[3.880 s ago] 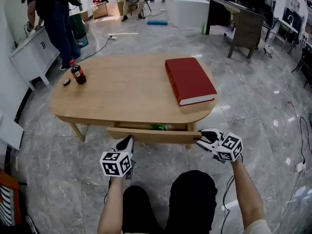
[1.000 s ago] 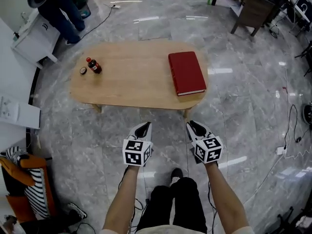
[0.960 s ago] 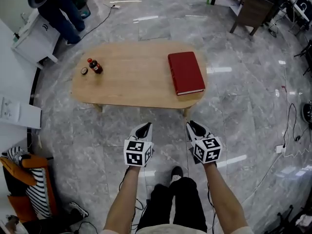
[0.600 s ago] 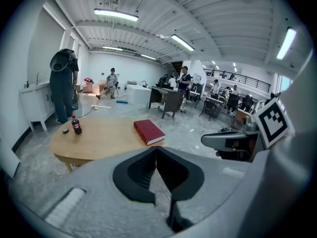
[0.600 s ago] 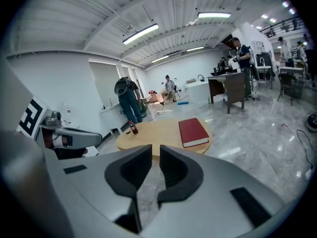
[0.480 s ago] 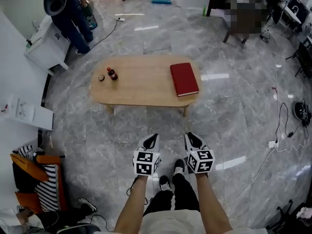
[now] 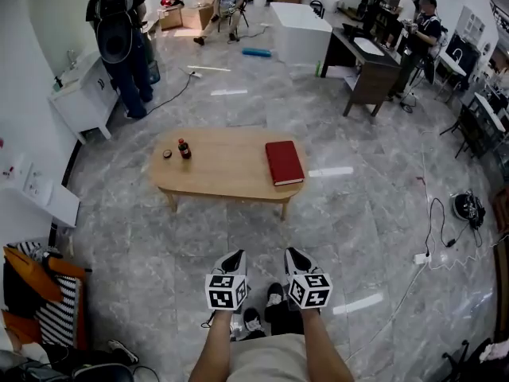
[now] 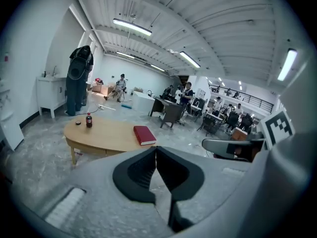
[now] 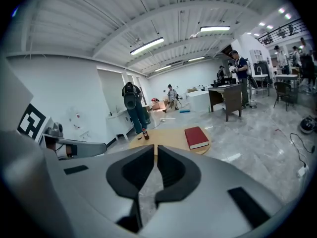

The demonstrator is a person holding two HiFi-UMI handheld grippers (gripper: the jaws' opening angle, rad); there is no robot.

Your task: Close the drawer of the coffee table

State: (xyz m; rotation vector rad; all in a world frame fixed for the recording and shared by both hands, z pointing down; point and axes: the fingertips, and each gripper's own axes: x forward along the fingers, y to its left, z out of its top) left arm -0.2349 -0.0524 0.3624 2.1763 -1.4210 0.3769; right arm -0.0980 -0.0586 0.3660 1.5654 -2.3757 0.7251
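Left tongs (image 7: 236,255) clenched empty, right tongs (image 7: 293,254) just closing to a slit, empty, smooth oval wooden counter (image 7: 223,173) well apart.

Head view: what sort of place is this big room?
Probably a shared lab or workshop-style office, not a home: people gathered at a dark desk, cables trailing across the stone floor, a lone coffee table set out mid-room.

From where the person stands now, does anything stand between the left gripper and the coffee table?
Nothing visible does. Only bare marble floor lies between the left gripper and the near edge of the coffee table.
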